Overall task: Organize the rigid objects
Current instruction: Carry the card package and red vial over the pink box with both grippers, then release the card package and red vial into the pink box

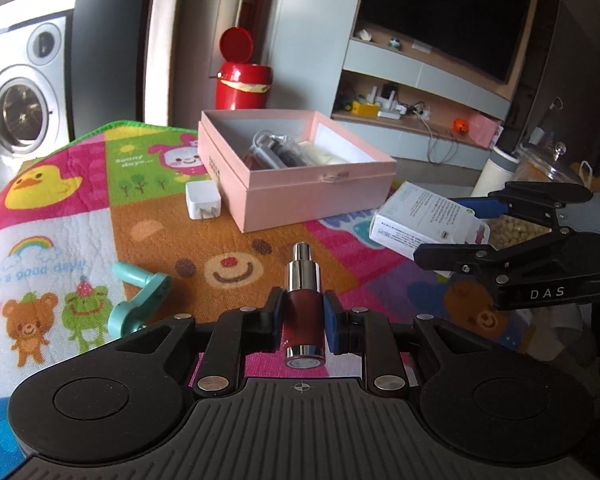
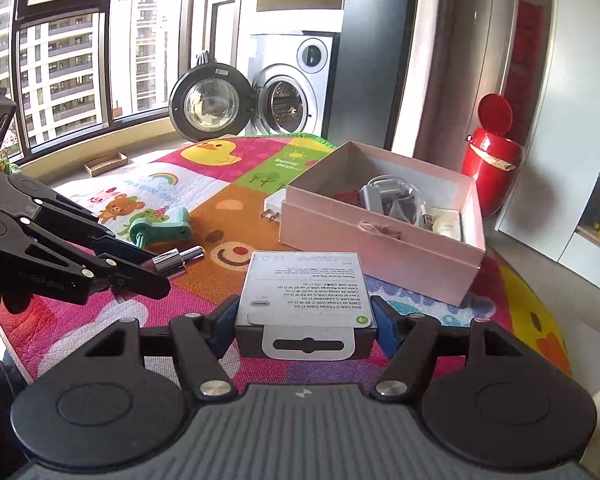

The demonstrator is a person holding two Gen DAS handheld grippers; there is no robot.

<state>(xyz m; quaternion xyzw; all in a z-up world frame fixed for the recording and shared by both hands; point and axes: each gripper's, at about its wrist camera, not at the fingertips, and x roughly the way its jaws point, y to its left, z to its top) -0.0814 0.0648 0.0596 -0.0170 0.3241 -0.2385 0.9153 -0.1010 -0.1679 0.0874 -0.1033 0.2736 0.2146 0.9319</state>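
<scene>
Left wrist view: the left gripper [image 1: 303, 316] clamps a smooth, likely slippery bottle [image 1: 304, 312] at mid-body. Right gripper [image 2: 304, 320] squeezes a light carton [image 2: 306, 292]; the box [image 2: 380, 240] stands ahead.

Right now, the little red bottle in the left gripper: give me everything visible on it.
The red bottle is a small cylinder with a glossy dark-red body, a chrome base ring and a stepped chrome pump neck, no cap visible. It lies roughly horizontal, nozzle pointing away toward the pink box. The left gripper is shut on its body, blue pads pressing both sides. It looks lifted above the play mat; the right wrist view shows its chrome tip.
</scene>
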